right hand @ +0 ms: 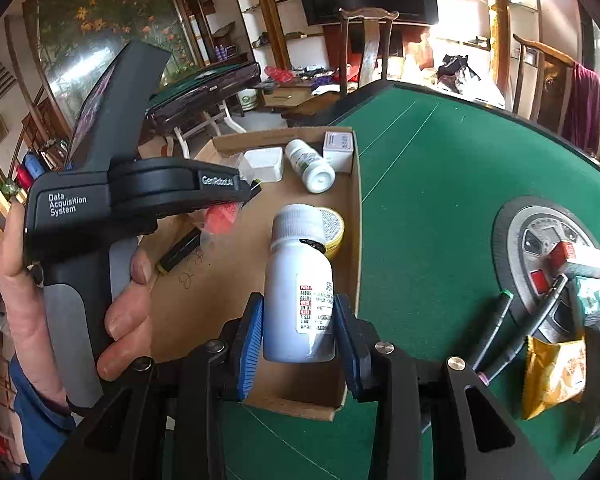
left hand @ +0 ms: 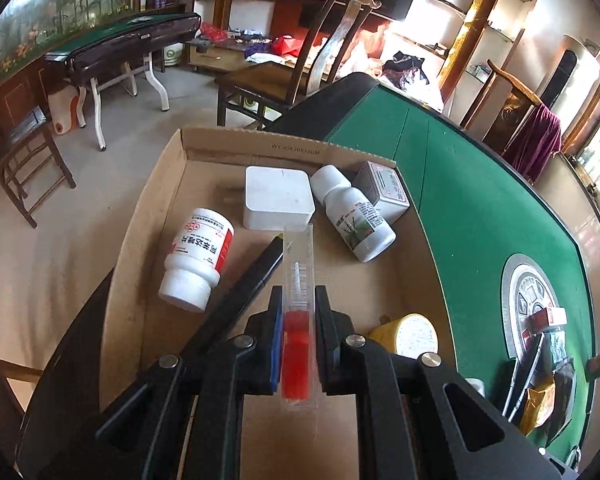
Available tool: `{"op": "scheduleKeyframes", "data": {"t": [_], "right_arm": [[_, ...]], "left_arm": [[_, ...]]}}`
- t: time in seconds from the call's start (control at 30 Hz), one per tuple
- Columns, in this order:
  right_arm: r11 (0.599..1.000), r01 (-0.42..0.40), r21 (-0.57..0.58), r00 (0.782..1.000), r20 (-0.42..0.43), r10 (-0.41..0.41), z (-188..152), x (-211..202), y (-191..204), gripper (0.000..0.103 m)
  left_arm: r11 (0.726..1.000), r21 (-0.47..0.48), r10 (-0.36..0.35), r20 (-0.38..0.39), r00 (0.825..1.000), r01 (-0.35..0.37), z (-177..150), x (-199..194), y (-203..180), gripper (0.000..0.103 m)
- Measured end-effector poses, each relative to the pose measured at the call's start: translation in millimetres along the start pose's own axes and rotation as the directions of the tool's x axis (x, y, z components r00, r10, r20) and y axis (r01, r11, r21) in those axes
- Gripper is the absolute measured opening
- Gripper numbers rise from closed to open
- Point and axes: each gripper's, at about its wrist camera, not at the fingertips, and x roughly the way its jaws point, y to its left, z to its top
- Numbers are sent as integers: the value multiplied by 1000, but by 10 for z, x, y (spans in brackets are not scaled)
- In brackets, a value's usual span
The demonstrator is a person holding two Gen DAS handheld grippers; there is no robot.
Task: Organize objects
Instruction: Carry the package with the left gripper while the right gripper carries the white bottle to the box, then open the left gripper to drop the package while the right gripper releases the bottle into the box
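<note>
A shallow cardboard box (left hand: 204, 184) is set on the green table (left hand: 480, 208), and most of the loose items are gathered inside it. Along its far wall a white square container (left hand: 278, 198) is seen, with a white bottle with a green label (left hand: 352, 214) lying on its side just beside it and a small grey carton (left hand: 384, 190) in the far corner. Nearer the left wall a white pill bottle with a red label (left hand: 198, 258) is lying tipped over, and a black pen (left hand: 256, 272) is laid diagonally next to it. A yellow round tin (left hand: 408, 334) is placed against the right wall. The left gripper (left hand: 298, 304) is closed tightly on a clear plastic tube (left hand: 298, 280) containing a small brush with a red handle, which is held above the box floor. The right gripper (right hand: 298, 328) is partly closed around a white bottle with a white cap (right hand: 300, 288), gripped at its lower half by the blue pads and held upright over the near right part of the box, just in front of the tin. The other gripper is held by a hand (right hand: 128, 312). Outside the box, pens (right hand: 496, 320) and a yellow packet (right hand: 556, 376) are left on the table by its round centre plate (right hand: 512, 248).
</note>
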Motion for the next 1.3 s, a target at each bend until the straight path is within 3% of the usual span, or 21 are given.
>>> {"op": "scheduleKeyframes", "data": {"t": [0.4,1.03,1.13,1.27,1.3], "right_arm": [[1000,16,-20,998,-59,-17,18,373,85,38],[995,77,-58,996,-43,-80,89,608,113,38],[995,77,-61,996,-41,-80,99,621,101,38],[996,68,-60,997,-36,-71,102,613,80,39],[996,67,-59,997,-34,-69,97,607,79,39]], "left_arm": [[1000,11,-10,-68,998,11,-2,170,-42,13],[1000,24,-4,-89,996,6,-1,229,-84,13],[1000,24,-10,-87,996,13,2,221,-89,17],[1000,28,-4,-67,998,6,7,184,-106,34],[1000,30,-2,-63,998,4,7,177,-108,35]]}}
